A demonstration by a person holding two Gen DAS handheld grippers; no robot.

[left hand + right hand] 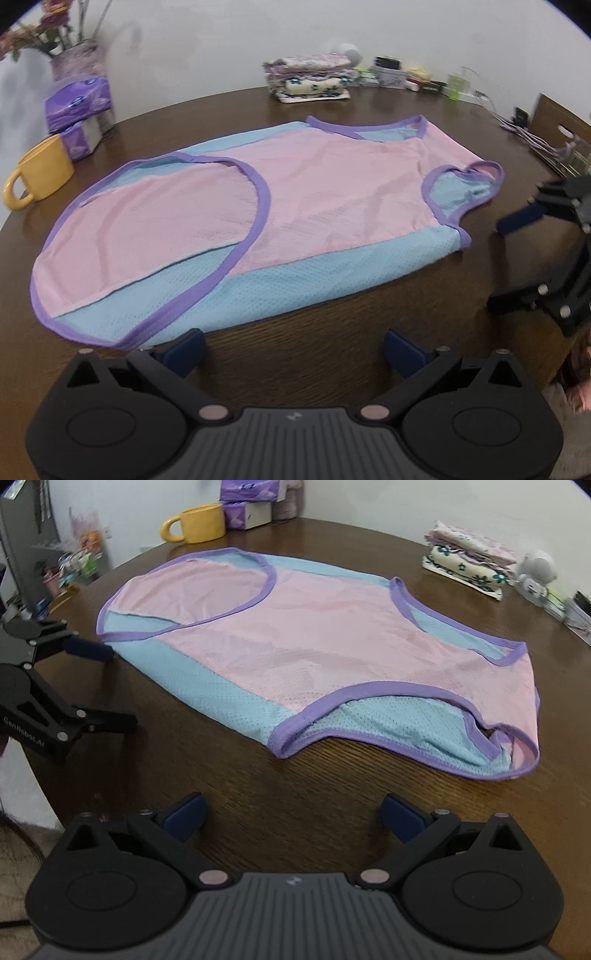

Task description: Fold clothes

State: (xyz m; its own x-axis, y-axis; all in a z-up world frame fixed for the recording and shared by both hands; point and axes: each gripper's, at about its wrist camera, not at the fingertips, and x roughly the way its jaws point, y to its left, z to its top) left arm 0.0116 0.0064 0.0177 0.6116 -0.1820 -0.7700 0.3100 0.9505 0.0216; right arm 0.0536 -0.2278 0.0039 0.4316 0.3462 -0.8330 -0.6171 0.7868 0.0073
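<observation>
A pink and light-blue mesh sleeveless top with purple trim lies flat on the dark round wooden table. Its rounded, purple-edged end is at the left in the left wrist view, and its armholes are at the right. My left gripper is open just in front of the top's near blue edge, holding nothing. My right gripper is open beside the armhole end, apart from the cloth. In the right wrist view the top fills the middle. There the right gripper is open over bare wood and the left gripper is open at the left.
A yellow mug and purple tissue packs stand at the far left by a flower vase. A stack of folded floral cloths and small items line the back edge. Cables lie at the right.
</observation>
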